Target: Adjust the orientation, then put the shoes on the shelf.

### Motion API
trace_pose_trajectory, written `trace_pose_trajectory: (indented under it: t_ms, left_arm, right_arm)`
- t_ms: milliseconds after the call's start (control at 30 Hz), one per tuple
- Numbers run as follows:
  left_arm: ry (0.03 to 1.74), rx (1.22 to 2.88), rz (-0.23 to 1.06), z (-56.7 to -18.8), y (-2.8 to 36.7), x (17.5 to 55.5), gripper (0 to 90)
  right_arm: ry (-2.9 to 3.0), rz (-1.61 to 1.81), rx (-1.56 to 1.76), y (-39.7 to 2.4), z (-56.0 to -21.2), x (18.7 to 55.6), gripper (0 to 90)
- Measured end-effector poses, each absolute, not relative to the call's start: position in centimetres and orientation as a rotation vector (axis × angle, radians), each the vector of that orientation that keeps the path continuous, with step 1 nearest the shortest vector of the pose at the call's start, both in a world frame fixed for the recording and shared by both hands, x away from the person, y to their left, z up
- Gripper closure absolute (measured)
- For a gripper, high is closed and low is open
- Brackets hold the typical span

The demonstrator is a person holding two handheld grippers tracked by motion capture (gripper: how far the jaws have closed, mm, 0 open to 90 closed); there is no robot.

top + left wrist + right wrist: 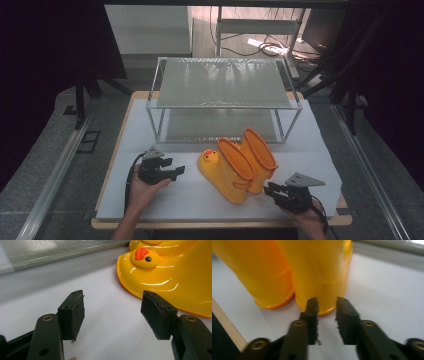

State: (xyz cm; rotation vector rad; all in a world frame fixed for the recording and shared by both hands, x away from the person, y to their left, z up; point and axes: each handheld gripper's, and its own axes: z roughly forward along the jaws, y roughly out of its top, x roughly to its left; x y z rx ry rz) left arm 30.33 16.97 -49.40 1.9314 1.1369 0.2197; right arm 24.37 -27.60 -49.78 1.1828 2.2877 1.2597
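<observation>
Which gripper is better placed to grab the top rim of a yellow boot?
Probably the right gripper: it sits close by the boots' open tops, jaws part open toward one rim. The left gripper faces the duck-face toe.

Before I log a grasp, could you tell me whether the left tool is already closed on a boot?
No: the left tool has its jaws wide apart over bare table, short of the duck-faced boot.
</observation>
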Motion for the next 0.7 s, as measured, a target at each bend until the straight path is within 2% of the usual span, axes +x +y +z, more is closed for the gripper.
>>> trace_pose_trajectory:
  t_ms: [33, 67, 200, 267, 400, 533, 700]
  left_arm:
    - [1.136, 1.931, 0.219, -49.4, 17.0, 30.3, 35.7]
    - [1.136, 1.931, 0.219, -49.4, 17.0, 30.3, 35.7]
    - [1.136, 1.922, 0.221, -49.2, 17.1, 30.2, 35.7]
    - [1.137, 1.921, 0.222, -49.1, 17.2, 30.1, 35.7]
    - [1.140, 1.913, 0.221, -49.0, 17.4, 30.0, 35.6]
    - [1.140, 1.902, 0.211, -48.8, 17.5, 30.1, 35.6]
    - [1.140, 1.894, 0.209, -48.7, 17.7, 30.0, 35.6]
  right_arm:
    - [2.268, 1.284, 1.197, -28.0, -49.7, 24.5, 59.9]
    - [2.268, 1.284, 1.197, -28.0, -49.7, 24.5, 59.9]
    - [2.269, 1.403, 1.231, -29.8, -49.2, 25.1, 49.1]
    - [2.263, 1.394, 1.247, -30.1, -49.1, 25.1, 49.1]
    - [2.262, 1.463, 1.286, -31.7, -48.0, 26.0, 39.6]
    - [2.278, 1.483, 1.322, -32.2, -46.6, 27.1, 39.7]
    - [2.306, 1.551, 1.374, -32.5, -43.2, 28.6, 38.8]
